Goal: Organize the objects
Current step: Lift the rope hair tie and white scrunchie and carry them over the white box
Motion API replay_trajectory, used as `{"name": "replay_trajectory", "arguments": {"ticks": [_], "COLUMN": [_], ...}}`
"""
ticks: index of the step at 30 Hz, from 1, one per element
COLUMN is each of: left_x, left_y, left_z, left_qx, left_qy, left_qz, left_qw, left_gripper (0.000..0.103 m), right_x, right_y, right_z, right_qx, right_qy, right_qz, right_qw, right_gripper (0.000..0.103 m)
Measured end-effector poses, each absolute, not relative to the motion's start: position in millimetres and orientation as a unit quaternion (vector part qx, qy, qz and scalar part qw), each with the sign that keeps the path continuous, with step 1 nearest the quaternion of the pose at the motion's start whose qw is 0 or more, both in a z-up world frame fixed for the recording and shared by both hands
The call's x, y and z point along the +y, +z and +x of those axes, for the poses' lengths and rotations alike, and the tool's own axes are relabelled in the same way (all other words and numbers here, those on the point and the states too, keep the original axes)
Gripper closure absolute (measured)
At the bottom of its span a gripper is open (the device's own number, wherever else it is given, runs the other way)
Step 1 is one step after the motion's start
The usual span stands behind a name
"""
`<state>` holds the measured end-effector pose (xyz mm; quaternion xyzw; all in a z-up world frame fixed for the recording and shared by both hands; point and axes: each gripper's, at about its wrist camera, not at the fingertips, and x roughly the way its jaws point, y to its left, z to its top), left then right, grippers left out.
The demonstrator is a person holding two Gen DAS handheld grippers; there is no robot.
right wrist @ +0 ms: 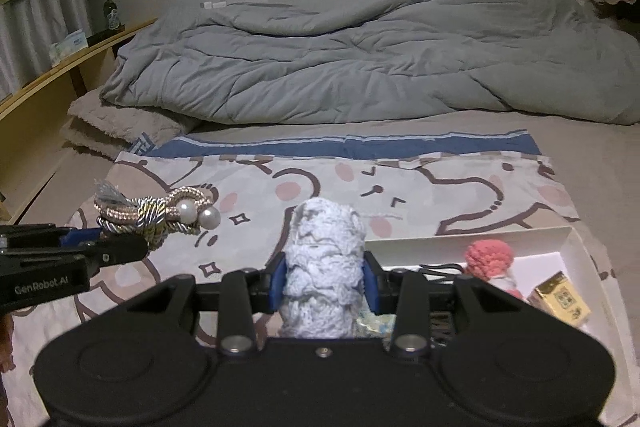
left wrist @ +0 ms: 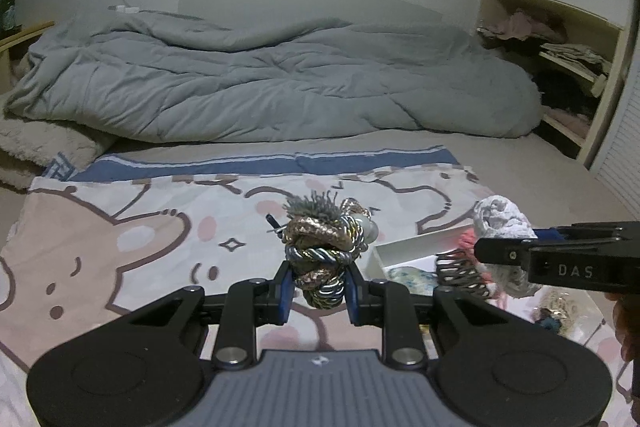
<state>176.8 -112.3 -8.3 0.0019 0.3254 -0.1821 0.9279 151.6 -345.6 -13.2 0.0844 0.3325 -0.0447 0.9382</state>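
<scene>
Above the cartoon-print sheet [left wrist: 120,239] on the bed, both tongs are closed on a load: the left tongs [left wrist: 319,289] clamp a knotted rope bundle [left wrist: 320,251] with pearls and a tassel, and the right tongs [right wrist: 325,283] clamp a pale blue crocheted roll [right wrist: 326,267]. Both pieces look lifted clear of the white box [right wrist: 576,251] (a pink knitted piece [right wrist: 490,257] and a gold packet [right wrist: 560,301] lie inside), so sorting seems midway. Each next needs a chosen resting spot, a lowering, then release.

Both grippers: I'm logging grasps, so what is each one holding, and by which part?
The left gripper clamps a knotted gold-and-blue rope accessory with pearls around its lower end. The right gripper clamps a pale blue lace bundle around its middle.
</scene>
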Motion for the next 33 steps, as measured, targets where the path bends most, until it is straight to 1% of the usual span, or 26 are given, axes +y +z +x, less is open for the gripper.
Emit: {"name": "replay_trajectory", "arguments": {"ticks": [3,6,7,8,10,11,12,17,21,22,23,24,26,28,30,33], "left_x": [-121,-132,-135,-138,-146,-150,-153,-169,-175,-175,-176,-175,-174,-171,-168,-163], "left_y": [-7,-5,-5,-5,-8,-10,-12,-15,-27,-32,-38,-45,-59,-74,-87,-106], "left_z": [174,170,170,169,168,167,167,162,166,168,170,173,177,181,185,190], "left_qx": [0.32,0.313,0.312,0.312,0.318,0.323,0.324,0.331,0.363,0.376,0.392,0.408,0.434,0.459,0.479,0.51], "left_qy": [-0.195,-0.203,-0.206,-0.21,-0.217,-0.221,-0.225,-0.245,-0.241,-0.241,-0.235,-0.23,-0.219,-0.204,-0.192,-0.174], "left_qz": [-0.005,-0.006,-0.008,-0.01,-0.008,-0.006,-0.006,0.005,0.016,0.017,0.018,0.021,0.027,0.029,0.024,0.007], "left_qw": [0.927,0.928,0.927,0.927,0.923,0.92,0.919,0.911,0.9,0.895,0.889,0.883,0.874,0.864,0.857,0.843], "left_gripper": [0.076,0.079,0.084,0.092,0.096,0.101,0.103,0.103,0.102,0.1,0.091,0.079,0.068,0.064,0.053,0.05], "right_x": [-354,-363,-367,-370,-376,-379,-382,-394,-402,-403,-404,-405,-406,-406,-406,-405], "right_y": [-13,-12,-12,-12,-13,-13,-14,-19,-25,-27,-28,-30,-32,-33,-34,-34], "right_z": [144,135,132,129,123,121,119,105,98,98,97,97,97,97,97,98], "right_qx": [0.333,0.331,0.331,0.331,0.331,0.332,0.334,0.341,0.352,0.356,0.358,0.36,0.363,0.364,0.365,0.365], "right_qy": [-0.053,-0.063,-0.066,-0.069,-0.074,-0.077,-0.08,-0.088,-0.089,-0.089,-0.088,-0.087,-0.085,-0.081,-0.078,-0.075], "right_qz": [0.084,0.084,0.085,0.087,0.089,0.088,0.087,0.084,0.088,0.088,0.087,0.087,0.087,0.087,0.09,0.091], "right_qw": [0.938,0.938,0.938,0.937,0.936,0.936,0.935,0.932,0.928,0.926,0.926,0.925,0.924,0.924,0.923,0.923], "right_gripper": [0.064,0.064,0.064,0.064,0.064,0.064,0.064,0.064,0.064,0.064,0.064,0.064,0.064,0.064,0.064,0.064]}}
